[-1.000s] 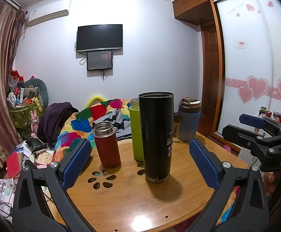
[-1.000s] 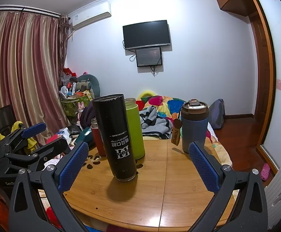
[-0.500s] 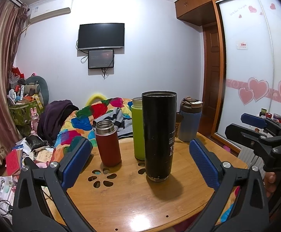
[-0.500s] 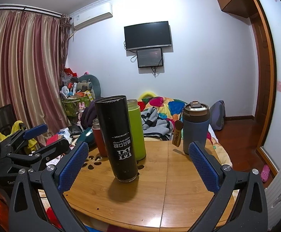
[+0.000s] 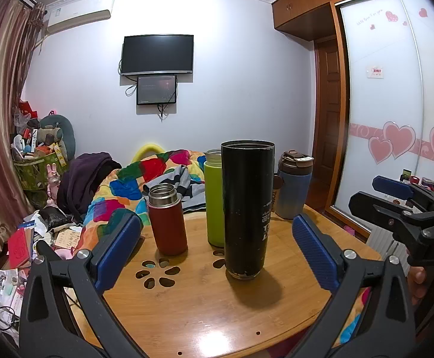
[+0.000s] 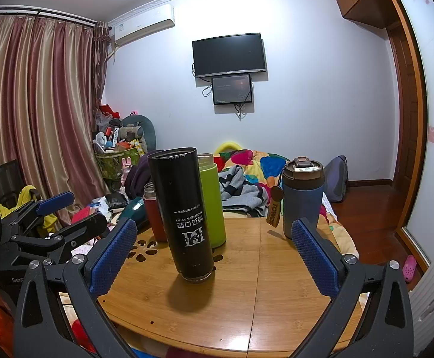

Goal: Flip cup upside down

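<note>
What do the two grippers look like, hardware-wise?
Both match: the left gripper and right gripper have black angular plastic frames with triangular cutouts, silver bolts at the joints, and textured blue pads lining the jaws. Seen from the left view, the right gripper's body carries white letters "DAS". No cables or sleeves visible.

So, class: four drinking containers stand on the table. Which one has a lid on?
The blue mug at the back right: it alone wears a brown lid. The black tumbler, green bottle and red flask look uncapped.
</note>
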Demonstrator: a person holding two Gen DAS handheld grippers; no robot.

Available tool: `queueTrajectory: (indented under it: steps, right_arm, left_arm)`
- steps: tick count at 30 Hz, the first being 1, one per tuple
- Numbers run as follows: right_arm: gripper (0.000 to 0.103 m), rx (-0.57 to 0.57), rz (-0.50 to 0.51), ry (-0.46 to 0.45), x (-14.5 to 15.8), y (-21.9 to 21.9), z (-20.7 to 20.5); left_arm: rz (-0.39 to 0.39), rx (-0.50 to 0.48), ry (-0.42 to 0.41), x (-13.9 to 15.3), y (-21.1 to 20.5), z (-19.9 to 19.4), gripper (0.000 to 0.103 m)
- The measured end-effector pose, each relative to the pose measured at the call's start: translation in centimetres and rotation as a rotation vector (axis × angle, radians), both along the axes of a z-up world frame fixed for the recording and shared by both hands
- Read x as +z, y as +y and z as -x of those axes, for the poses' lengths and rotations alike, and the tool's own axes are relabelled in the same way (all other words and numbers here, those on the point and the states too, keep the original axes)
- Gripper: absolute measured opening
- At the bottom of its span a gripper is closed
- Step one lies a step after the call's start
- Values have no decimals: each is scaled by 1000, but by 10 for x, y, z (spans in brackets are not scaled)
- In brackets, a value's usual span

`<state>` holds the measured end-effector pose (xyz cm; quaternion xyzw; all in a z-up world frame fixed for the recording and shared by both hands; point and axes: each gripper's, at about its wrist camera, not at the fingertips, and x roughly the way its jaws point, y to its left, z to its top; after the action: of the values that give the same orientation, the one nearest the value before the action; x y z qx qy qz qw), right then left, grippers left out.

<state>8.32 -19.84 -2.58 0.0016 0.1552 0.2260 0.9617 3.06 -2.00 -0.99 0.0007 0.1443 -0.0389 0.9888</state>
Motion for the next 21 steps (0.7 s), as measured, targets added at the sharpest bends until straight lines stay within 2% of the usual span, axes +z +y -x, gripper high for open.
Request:
queueTrajectory:
  steps: [10,21]
  right_arm:
    - [103,-1,0,-2,1,-1,1]
    - [103,-1,-2,-5,1,-1,3]
  left_arm:
    - [1,-5,-2,-1,-1,1,103]
    - [21,-55,-16,2,-1,5,103]
